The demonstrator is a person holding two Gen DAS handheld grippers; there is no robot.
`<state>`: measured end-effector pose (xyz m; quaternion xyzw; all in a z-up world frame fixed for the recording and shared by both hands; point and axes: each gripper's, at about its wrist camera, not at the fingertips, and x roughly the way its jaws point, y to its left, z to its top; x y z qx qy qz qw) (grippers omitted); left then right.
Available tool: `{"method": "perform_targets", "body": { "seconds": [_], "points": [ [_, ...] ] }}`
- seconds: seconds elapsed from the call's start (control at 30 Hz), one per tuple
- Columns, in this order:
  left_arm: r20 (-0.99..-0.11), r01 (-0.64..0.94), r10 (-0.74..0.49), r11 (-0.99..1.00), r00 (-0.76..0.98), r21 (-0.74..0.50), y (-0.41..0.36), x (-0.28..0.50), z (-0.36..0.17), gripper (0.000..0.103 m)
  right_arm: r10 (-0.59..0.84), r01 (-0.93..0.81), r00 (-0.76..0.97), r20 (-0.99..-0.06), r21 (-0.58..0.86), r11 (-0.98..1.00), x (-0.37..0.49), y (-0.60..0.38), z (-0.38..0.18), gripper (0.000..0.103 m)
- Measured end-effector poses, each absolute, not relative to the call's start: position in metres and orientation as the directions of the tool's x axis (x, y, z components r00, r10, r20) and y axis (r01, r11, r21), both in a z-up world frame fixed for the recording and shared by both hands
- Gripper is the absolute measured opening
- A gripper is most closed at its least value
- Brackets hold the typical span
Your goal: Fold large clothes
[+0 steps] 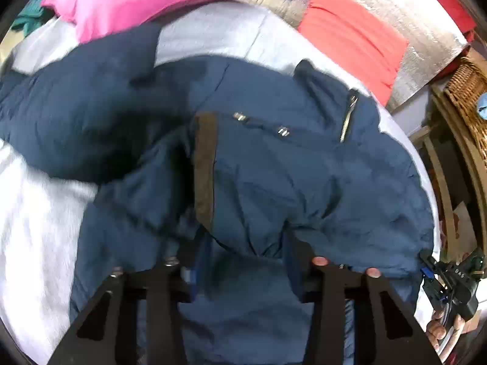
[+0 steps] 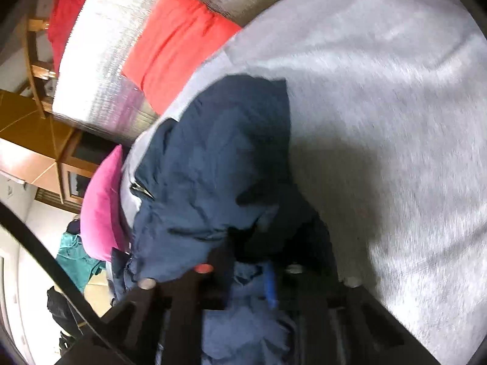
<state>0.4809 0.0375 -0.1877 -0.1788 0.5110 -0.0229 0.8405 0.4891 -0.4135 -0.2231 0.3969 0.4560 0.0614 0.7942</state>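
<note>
Navy jacket (image 1: 274, 167) lies spread on grey bedsheet (image 1: 39, 228), bunched just ahead of both tools. Left gripper (image 1: 243, 261) half-closed, pinching a hem fold. Right gripper (image 2: 252, 273) nearly shut on fabric. Risk: padded cloth slips out on lifting; shallow bites.

Open grey bedding (image 2: 395, 106) is being left clear beside the navy jacket (image 1: 274, 167), while passage beyond is being blocked by a pink pillow (image 1: 137, 3), an orange cushion (image 1: 356, 36) and a wicker basket (image 1: 465, 91).
</note>
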Motion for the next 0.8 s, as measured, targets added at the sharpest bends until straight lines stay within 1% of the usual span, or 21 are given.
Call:
{"method": "perform_targets", "body": {
  "seconds": [0.03, 0.1, 0.17, 0.27, 0.37, 0.43, 0.47, 0.5, 0.53, 0.57, 0.6, 0.63, 0.7, 0.73, 0.77, 0.8],
  "points": [
    [-0.84, -0.13, -0.214, 0.94, 0.498, -0.316, 0.037, 0.485, -0.18, 0.038, 0.463, 0.253, 0.577, -0.673, 0.686, 0.682, 0.491, -0.412, -0.219, 0.01],
    [-0.818, -0.119, -0.184, 0.949, 0.545, -0.293, 0.043, 0.493, -0.169, 0.037, 0.46, 0.204, 0.59, -0.663, 0.674, 0.71, 0.493, -0.403, -0.207, 0.01],
    [-0.798, -0.13, -0.156, 0.951, 0.582, -0.281, 0.053, 0.499, -0.168, 0.037, 0.428, 0.158, 0.586, -0.688, 0.615, 0.772, 0.499, -0.385, -0.201, 0.009],
    [-0.847, -0.14, -0.14, 0.96, 0.513, -0.243, 0.054, 0.505, -0.194, 0.037, 0.377, 0.179, 0.549, -0.746, 0.546, 0.819, 0.504, -0.375, -0.215, 0.009],
    [-0.845, -0.128, -0.093, 0.974, 0.527, -0.187, 0.047, 0.507, -0.199, 0.038, 0.336, 0.17, 0.547, -0.767, 0.494, 0.853, 0.502, -0.365, -0.211, 0.01],
    [-0.832, -0.138, -0.075, 0.974, 0.55, -0.179, 0.046, 0.507, -0.197, 0.041, 0.336, 0.166, 0.556, -0.76, 0.498, 0.851, 0.503, -0.365, -0.209, 0.01],
    [-0.829, -0.148, -0.066, 0.973, 0.555, -0.177, 0.048, 0.507, -0.198, 0.044, 0.343, 0.165, 0.556, -0.757, 0.505, 0.847, 0.504, -0.365, -0.211, 0.011],
    [-0.834, -0.163, -0.051, 0.972, 0.549, -0.167, 0.047, 0.508, -0.198, 0.055, 0.345, 0.165, 0.556, -0.756, 0.508, 0.846, 0.504, -0.368, -0.215, 0.011],
    [-0.841, -0.182, -0.03, 0.971, 0.541, -0.152, 0.047, 0.506, -0.199, 0.059, 0.348, 0.17, 0.553, -0.757, 0.511, 0.843, 0.504, -0.368, -0.218, 0.012],
    [-0.841, -0.194, -0.009, 0.972, 0.541, -0.135, 0.048, 0.5, -0.199, 0.065, 0.352, 0.176, 0.554, -0.755, 0.519, 0.836, 0.505, -0.37, -0.221, 0.013],
    [-0.836, -0.2, 0.006, 0.972, 0.549, -0.124, 0.049, 0.492, -0.198, 0.07, 0.366, 0.183, 0.546, -0.754, 0.534, 0.826, 0.501, -0.372, -0.22, 0.022],
    [-0.83, -0.2, 0.017, 0.973, 0.558, -0.114, 0.049, 0.485, -0.195, 0.071, 0.384, 0.181, 0.536, -0.752, 0.547, 0.818, 0.495, -0.375, -0.22, 0.03],
    [-0.821, -0.2, 0.028, 0.974, 0.57, -0.105, 0.05, 0.47, -0.186, 0.071, 0.416, 0.16, 0.552, -0.723, 0.581, 0.798, 0.483, -0.372, -0.212, 0.075],
    [-0.814, -0.198, 0.025, 0.974, 0.58, -0.111, 0.051, 0.46, -0.179, 0.073, 0.389, 0.155, 0.586, -0.71, 0.57, 0.807, 0.468, -0.37, -0.202, 0.085],
    [-0.806, -0.201, 0.027, 0.973, 0.592, -0.114, 0.054, 0.447, -0.173, 0.075, 0.342, 0.158, 0.618, -0.708, 0.538, 0.828, 0.454, -0.367, -0.191, 0.086],
    [-0.8, -0.208, 0.031, 0.971, 0.599, -0.118, 0.057, 0.435, -0.168, 0.08, 0.321, 0.149, 0.633, -0.705, 0.517, 0.843, 0.443, -0.361, -0.183, 0.086]
  ]
}}
